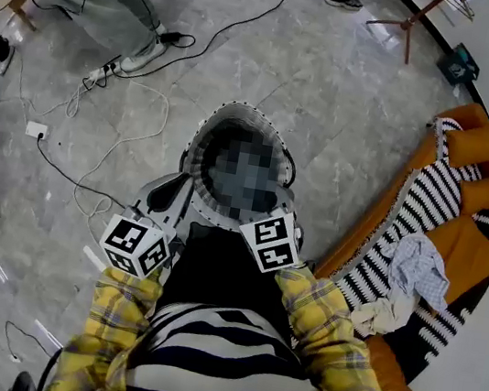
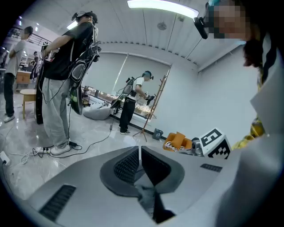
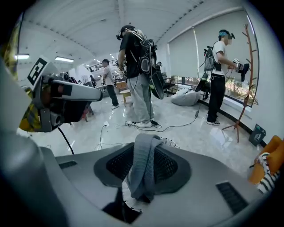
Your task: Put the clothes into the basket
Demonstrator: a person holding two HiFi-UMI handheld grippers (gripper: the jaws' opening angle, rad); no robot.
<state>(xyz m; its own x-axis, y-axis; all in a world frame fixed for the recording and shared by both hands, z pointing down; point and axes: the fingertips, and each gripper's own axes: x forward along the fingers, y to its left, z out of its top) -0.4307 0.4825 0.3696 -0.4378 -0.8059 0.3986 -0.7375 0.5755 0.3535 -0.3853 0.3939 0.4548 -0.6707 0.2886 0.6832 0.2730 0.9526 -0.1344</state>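
Note:
The woven basket (image 1: pixel 200 141) with a white rim stands on the marble floor straight ahead, its inside partly under a mosaic patch. Both grippers reach over its near rim, their marker cubes (image 1: pixel 136 246) (image 1: pixel 272 241) side by side. My right gripper (image 3: pixel 144 155) is shut on a grey knit garment (image 3: pixel 143 166) that bunches between the pads and stands above the tips; the basket rim (image 3: pixel 171 142) shows just behind it. My left gripper (image 2: pixel 140 153) has its jaws together, with a bit of grey cloth (image 2: pixel 144 193) caught deep between them. More clothes (image 1: pixel 418 265) lie on the orange sofa (image 1: pixel 464 245).
A striped blanket (image 1: pixel 428 207) covers the sofa at the right. Cables and a power strip (image 1: pixel 35 129) trail over the floor at the left. People stand at the far side (image 1: pixel 119 2), and a tripod (image 1: pixel 407 27) stands at the back right.

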